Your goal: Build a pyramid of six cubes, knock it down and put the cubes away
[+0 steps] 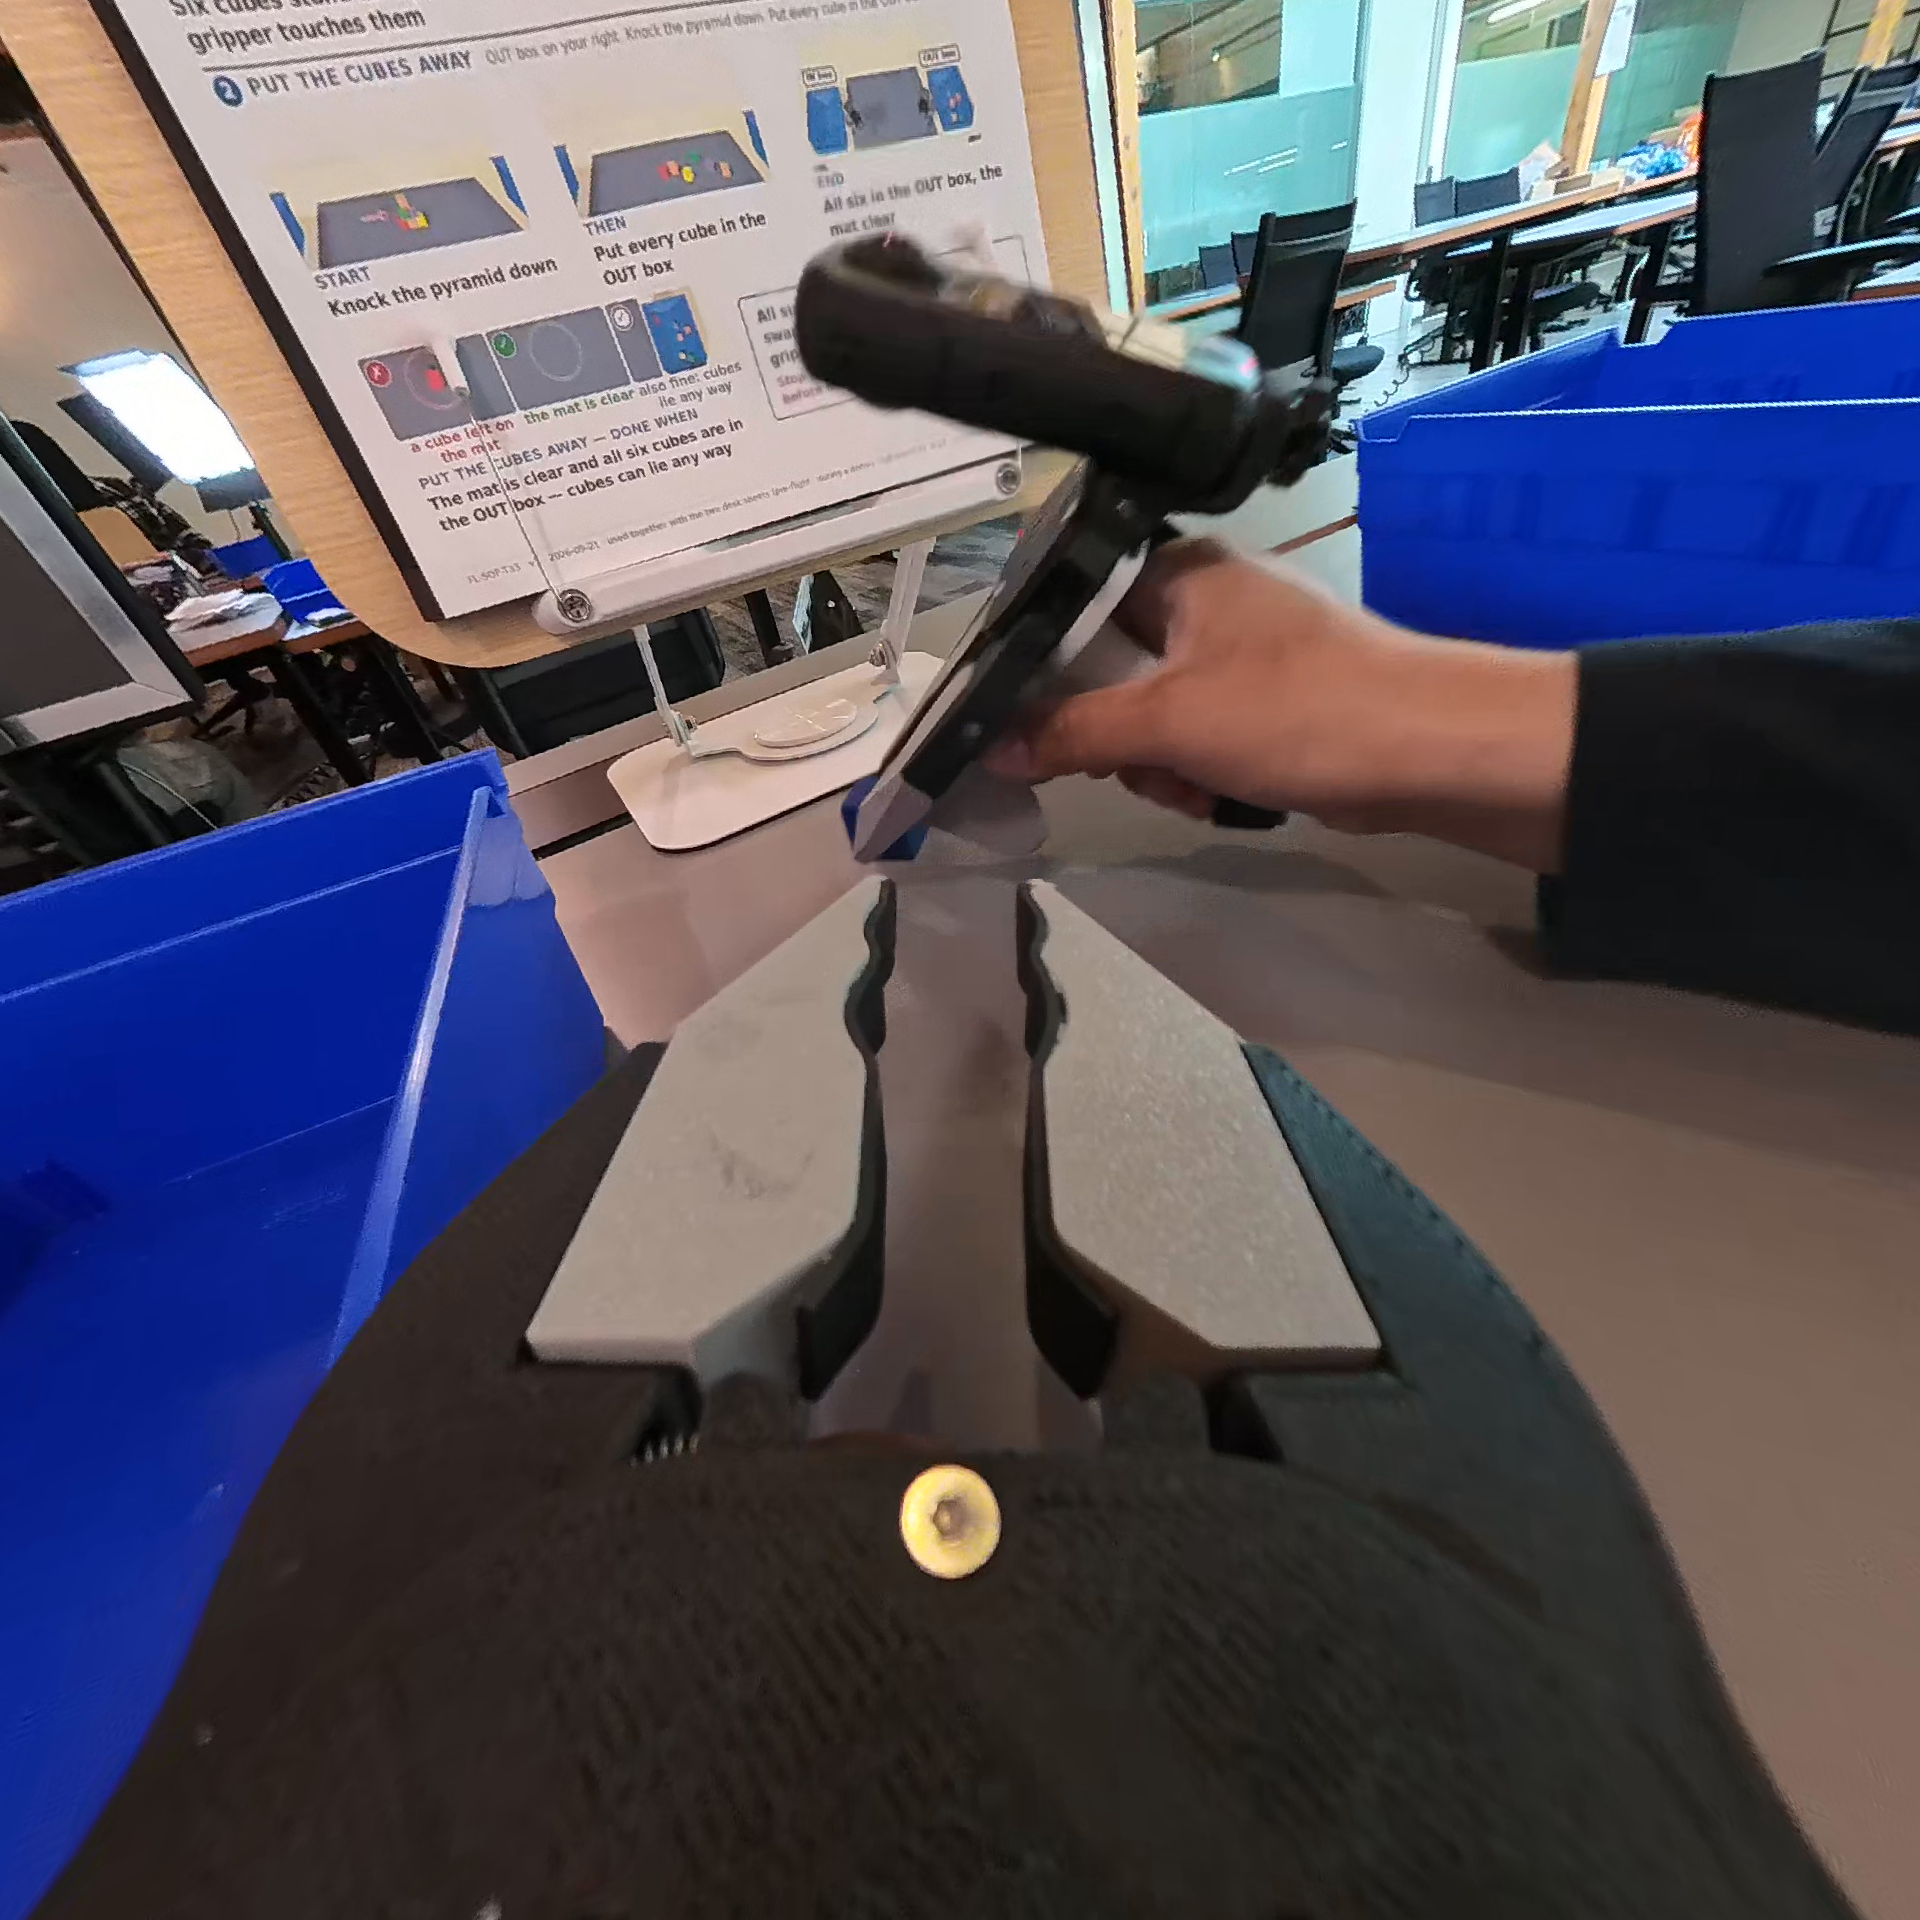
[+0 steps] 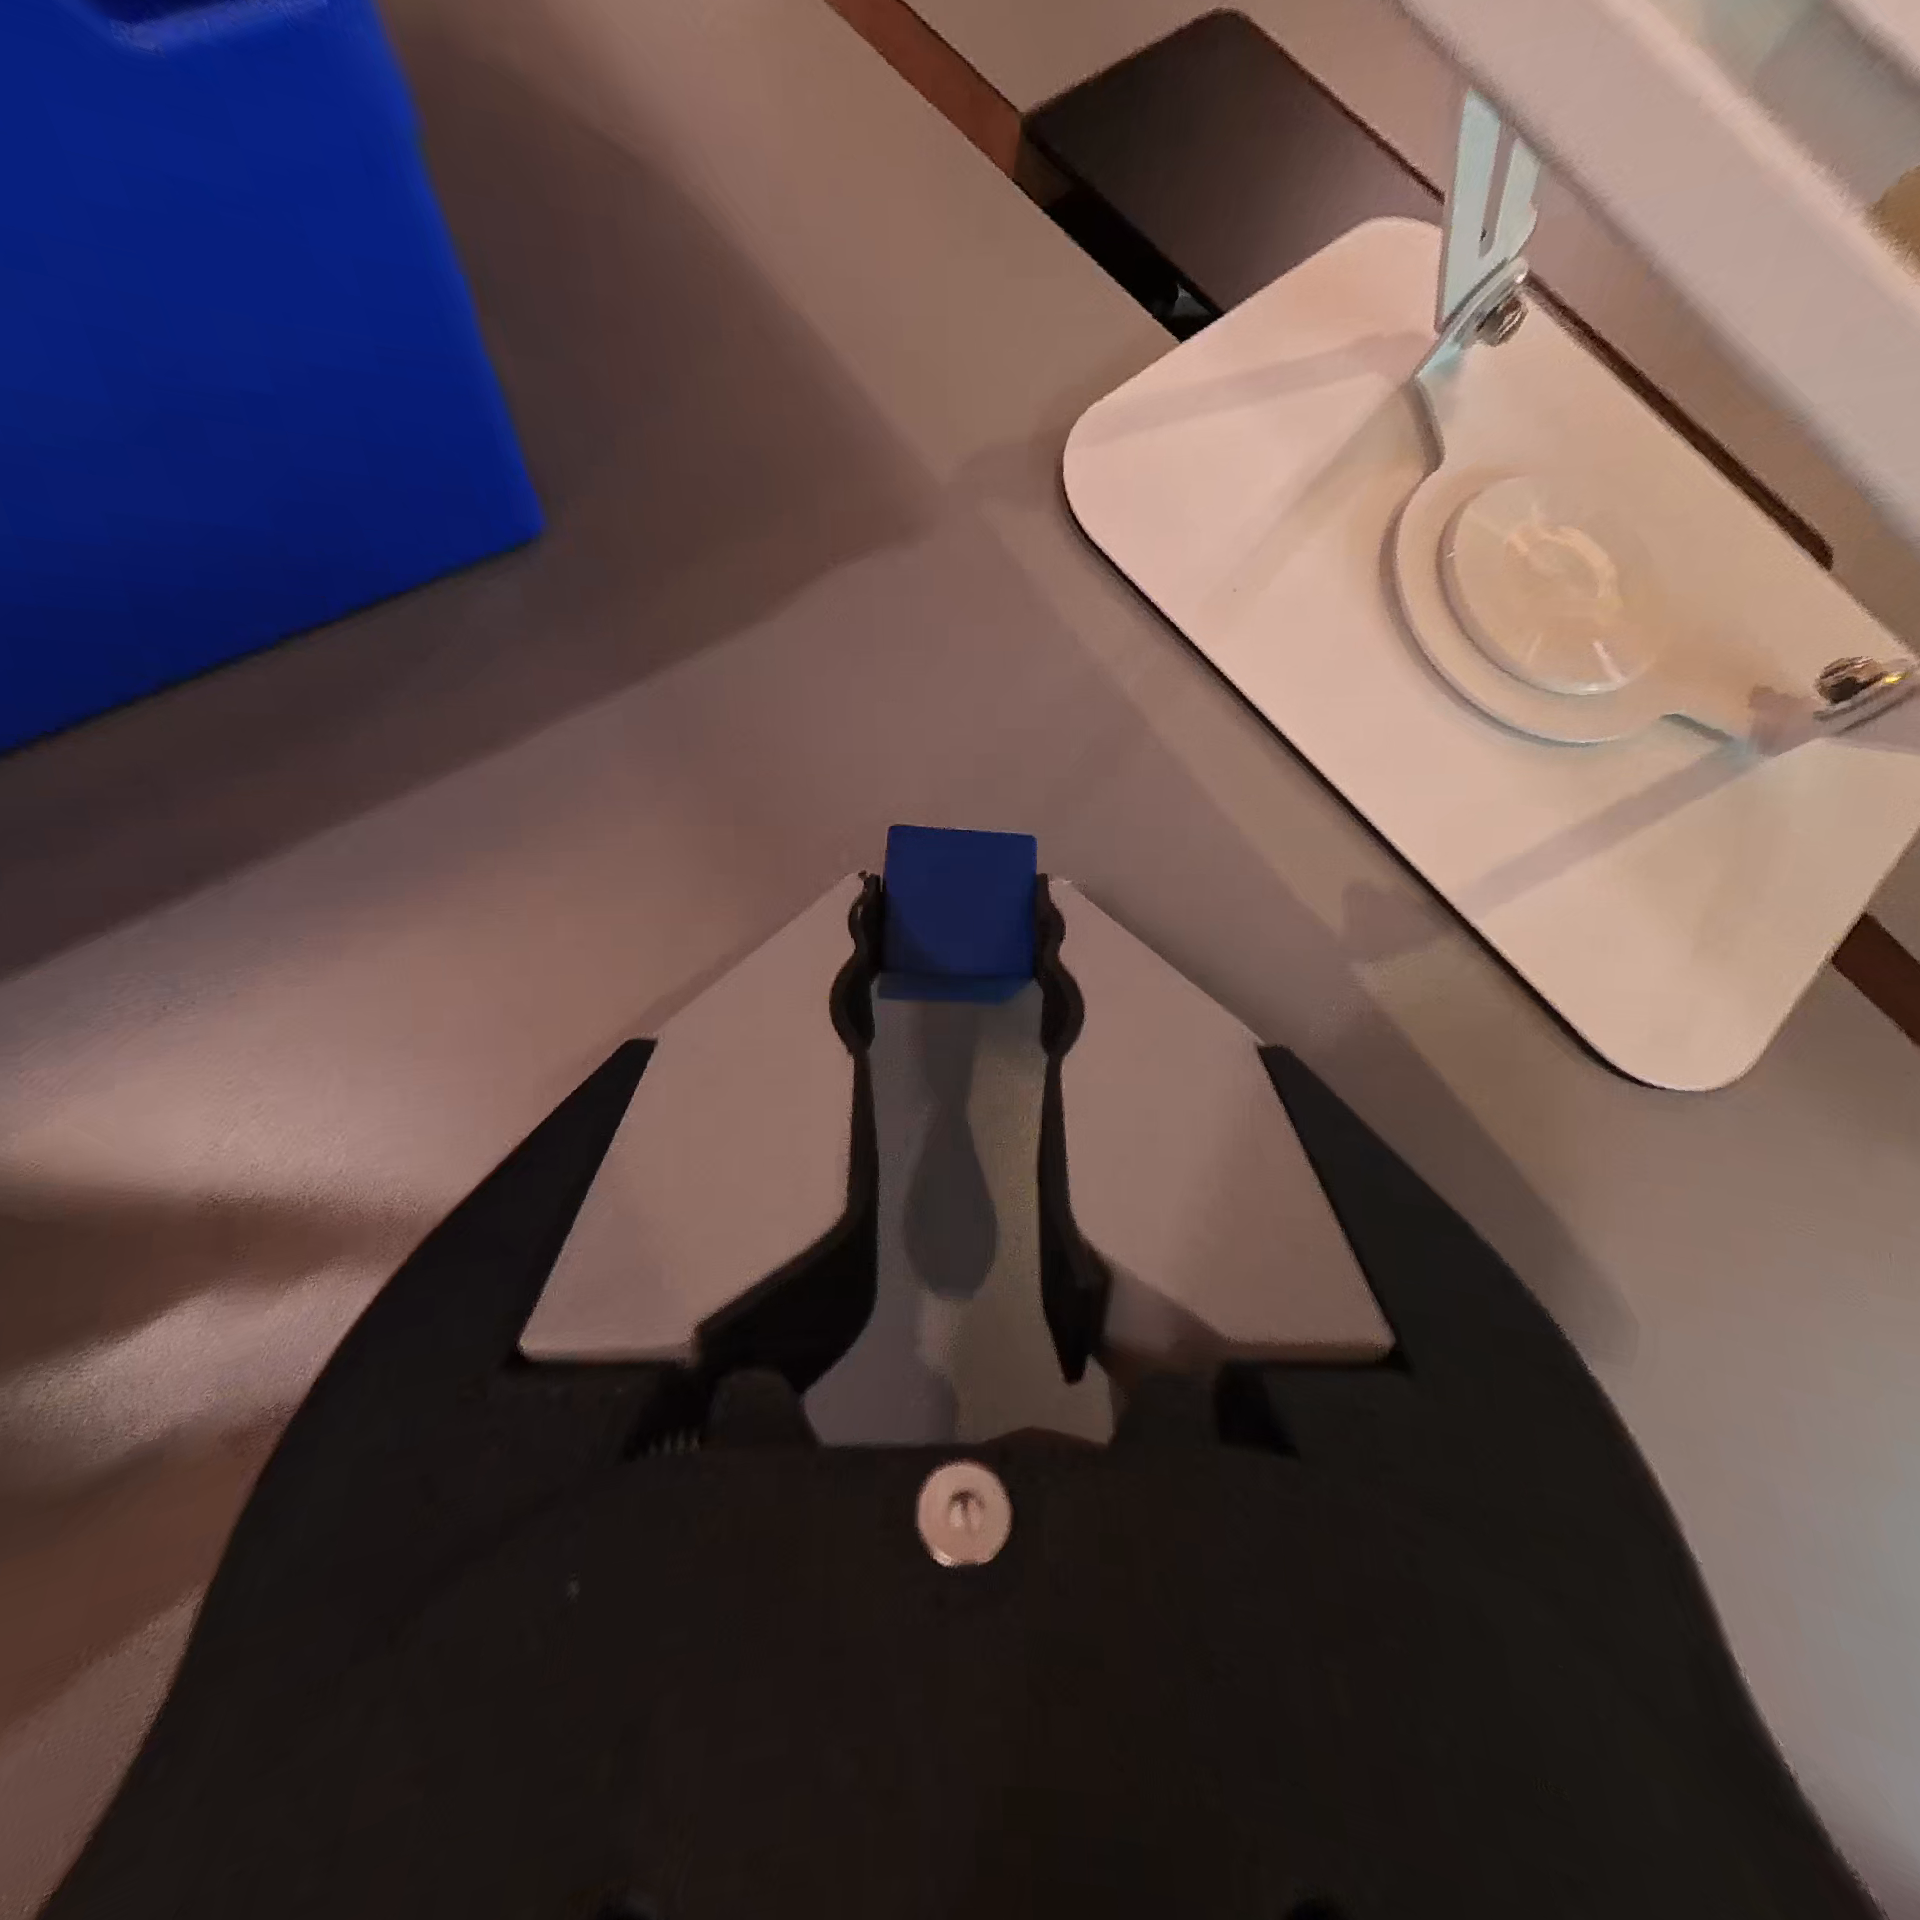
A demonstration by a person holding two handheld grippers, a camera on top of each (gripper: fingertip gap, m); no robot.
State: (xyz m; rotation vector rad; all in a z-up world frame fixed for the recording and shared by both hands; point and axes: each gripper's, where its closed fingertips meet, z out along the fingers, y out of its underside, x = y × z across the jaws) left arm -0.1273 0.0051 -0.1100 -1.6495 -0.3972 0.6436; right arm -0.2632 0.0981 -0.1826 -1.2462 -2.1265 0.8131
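Note:
My right gripper (image 2: 958, 896) is shut on a blue cube (image 2: 958, 902) held between its fingertips, close over the grey mat (image 2: 520, 987). In the left wrist view the right gripper (image 1: 883, 831) shows ahead, tilted down, held by a hand, with the blue cube (image 1: 871, 823) at its tip near the mat (image 1: 1455, 1195). My left gripper (image 1: 954, 904) is open and empty, low over the mat, just behind the right gripper's tip. No other cubes show in either view.
A blue box (image 1: 208, 1091) stands at the left and another blue box (image 1: 1642, 478) at the back right. A white stand base (image 1: 748, 769) holds an instruction board (image 1: 582, 260) at the back. The left box (image 2: 208, 343) and the base (image 2: 1507, 644) also show in the right wrist view. My right fingertips sit around 20 centimetres from my left ones.

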